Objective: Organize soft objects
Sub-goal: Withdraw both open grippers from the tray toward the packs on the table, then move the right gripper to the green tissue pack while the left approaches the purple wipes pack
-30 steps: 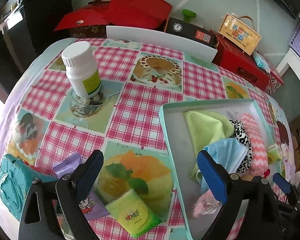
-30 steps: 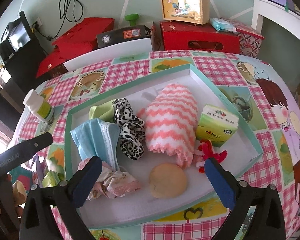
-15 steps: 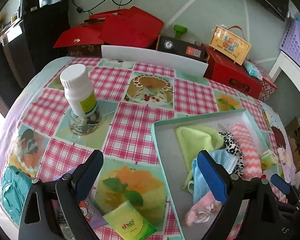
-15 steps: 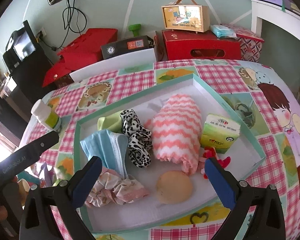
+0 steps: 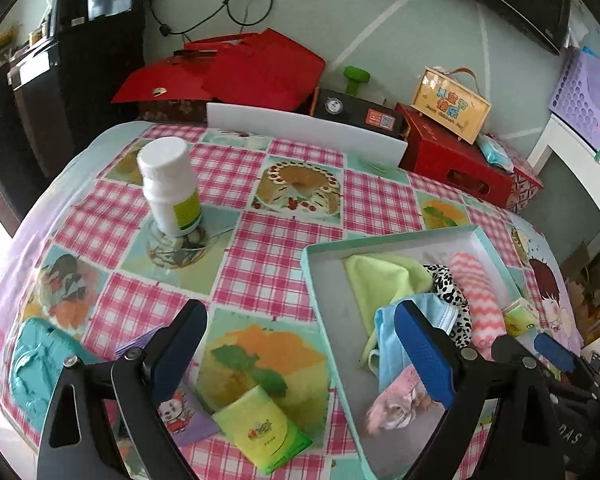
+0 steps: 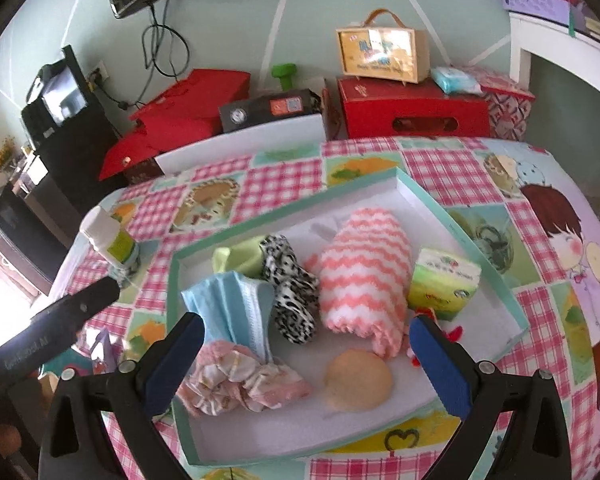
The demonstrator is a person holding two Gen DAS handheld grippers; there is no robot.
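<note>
My left gripper [image 5: 300, 340] hung spread and empty; the green packet [image 5: 264, 436] lay just below it, long axis slanting right, nearer than my equally spread right gripper [image 6: 306, 346].

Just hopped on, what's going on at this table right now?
A person is sorting soft things into the teal tray. It already holds a blue face mask, a pink zigzag towel, a leopard scrunchie and a green tissue pack. Both the left gripper and the right gripper are open and empty. A green packet lies on the tablecloth outside the tray.
</note>
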